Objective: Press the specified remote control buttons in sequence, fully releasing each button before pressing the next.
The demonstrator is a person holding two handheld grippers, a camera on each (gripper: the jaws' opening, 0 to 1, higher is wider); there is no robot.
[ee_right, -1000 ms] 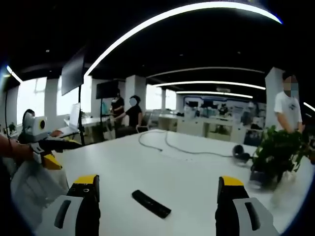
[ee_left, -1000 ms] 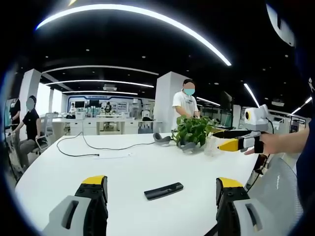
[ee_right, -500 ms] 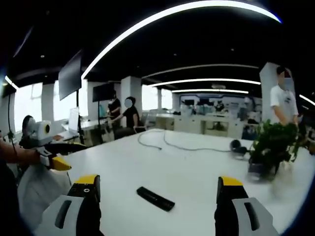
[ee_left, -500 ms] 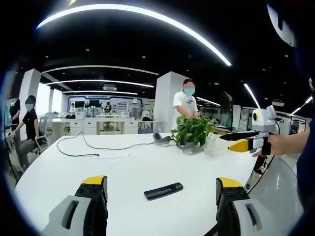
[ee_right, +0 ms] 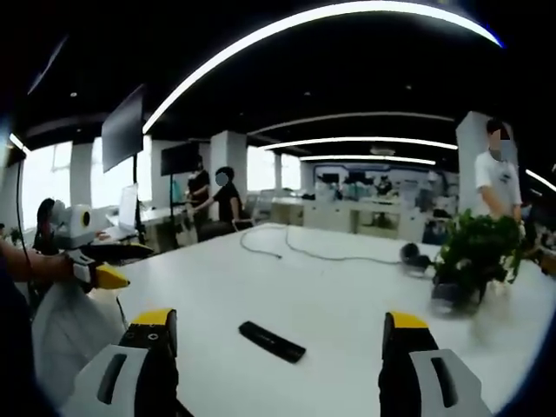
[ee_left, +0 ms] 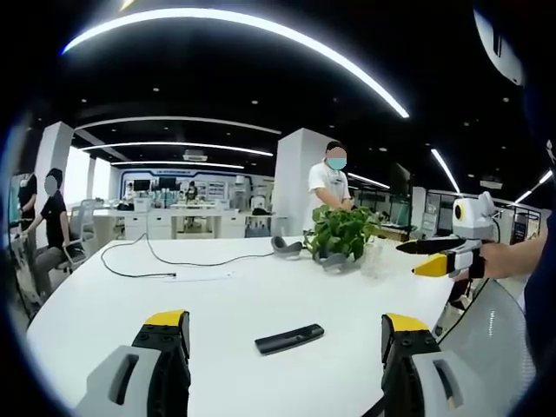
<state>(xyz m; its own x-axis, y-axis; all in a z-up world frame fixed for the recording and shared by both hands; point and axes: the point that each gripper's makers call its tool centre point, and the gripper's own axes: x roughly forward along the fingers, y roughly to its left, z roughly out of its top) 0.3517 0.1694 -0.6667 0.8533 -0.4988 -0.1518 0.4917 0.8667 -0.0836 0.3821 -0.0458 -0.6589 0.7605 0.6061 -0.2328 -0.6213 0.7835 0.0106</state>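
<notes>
While both pairs of yellow-tipped jaws stood wide apart with nothing between them, hovered over the near edge of the white desk (ee_left: 104,295).

In the left gripper view, from the left: a seated person in black (ee_left: 54,221) beyond the desk's left edge; a black cable (ee_left: 143,259) looped across the far left part of the desk; the left gripper (ee_left: 285,343) low at the near edge; the black remote control (ee_left: 288,338) lying flat near the near edge, between the jaws but ahead of them and untouched; a potted green plant (ee_left: 340,234) toward the far right edge, with a standing person in a white shirt (ee_left: 328,184) behind it; the right gripper (ee_left: 443,258) off the desk's right edge, held in a hand, jaws parted.

In the right gripper view: the left gripper (ee_right: 109,265) at the desk's left edge, held in a hand; the right gripper (ee_right: 278,343) low at the near edge; the remote control (ee_right: 272,341) flat near the near edge, clear of both jaws; the cable (ee_right: 295,252) farther back; the plant (ee_right: 473,261) by the right edge.
</notes>
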